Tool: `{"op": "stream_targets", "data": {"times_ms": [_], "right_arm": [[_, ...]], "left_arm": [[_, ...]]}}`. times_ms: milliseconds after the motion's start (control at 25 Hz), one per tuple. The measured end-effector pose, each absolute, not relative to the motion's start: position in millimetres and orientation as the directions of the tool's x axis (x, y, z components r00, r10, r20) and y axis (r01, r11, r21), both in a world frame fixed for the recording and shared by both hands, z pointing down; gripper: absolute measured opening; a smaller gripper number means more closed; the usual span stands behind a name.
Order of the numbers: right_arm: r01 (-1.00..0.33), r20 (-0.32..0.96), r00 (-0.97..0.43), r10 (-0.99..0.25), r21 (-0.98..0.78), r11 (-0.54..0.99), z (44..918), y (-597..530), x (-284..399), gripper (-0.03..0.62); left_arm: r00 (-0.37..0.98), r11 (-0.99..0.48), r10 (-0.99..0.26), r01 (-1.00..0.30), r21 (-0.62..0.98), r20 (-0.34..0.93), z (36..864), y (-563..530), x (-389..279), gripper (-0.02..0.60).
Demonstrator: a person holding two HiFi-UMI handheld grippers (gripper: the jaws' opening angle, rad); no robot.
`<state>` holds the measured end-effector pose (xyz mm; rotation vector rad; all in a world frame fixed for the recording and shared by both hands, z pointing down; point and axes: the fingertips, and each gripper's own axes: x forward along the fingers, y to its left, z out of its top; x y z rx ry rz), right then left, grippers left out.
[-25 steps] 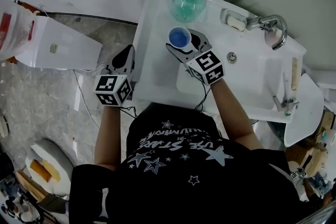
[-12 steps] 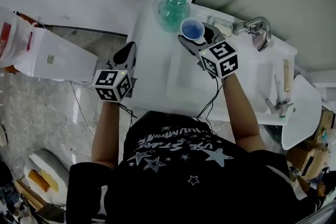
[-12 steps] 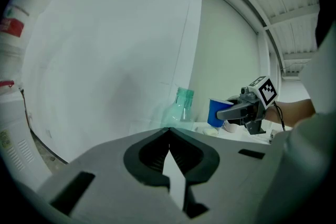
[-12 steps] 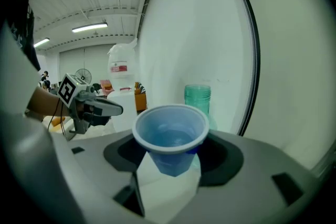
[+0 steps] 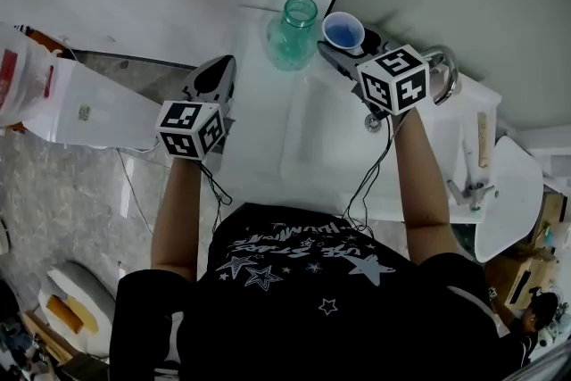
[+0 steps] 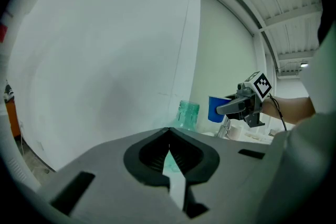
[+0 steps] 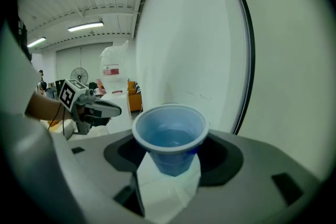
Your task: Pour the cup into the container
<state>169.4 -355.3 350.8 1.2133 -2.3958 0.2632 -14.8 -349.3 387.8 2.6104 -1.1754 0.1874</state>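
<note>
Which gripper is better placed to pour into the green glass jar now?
Right. The right gripper is shut on the blue plastic cup, held upright with liquid in it, close beside the green glass jar. The left gripper is shut, empty and farther off.

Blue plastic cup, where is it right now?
In the head view, the blue plastic cup sits upright in the right hand-held gripper, just right of the teal glass jar.

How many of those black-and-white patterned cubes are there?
2: left cube on the left gripper; right cube on the right gripper holding the blue cup. None seems hidden.
</note>
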Motion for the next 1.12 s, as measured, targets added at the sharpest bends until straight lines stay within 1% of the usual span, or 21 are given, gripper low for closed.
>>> {"op": "stream_targets", "data": {"times_ms": [320,720,1120], "right_arm": [[-0.794,0.488,-0.498,-0.717,0.077,0.604,329,-391,178,0.284],[-0.712,0.59,-0.397,-0.703,0.286,0.642,334,-410,180,0.284],[-0.608,0.643,-0.302,-0.704,0.439,0.661,336,-417,172,0.284]], "left_arm": [[0.697,-0.668,-0.695,-0.717,0.199,0.176,363,-378,-1,0.009],[0.725,-0.688,-0.667,-0.687,0.233,0.171,371,-392,7,0.009],[0.745,-0.699,-0.642,-0.665,0.263,0.18,383,-400,10,0.009]]}}
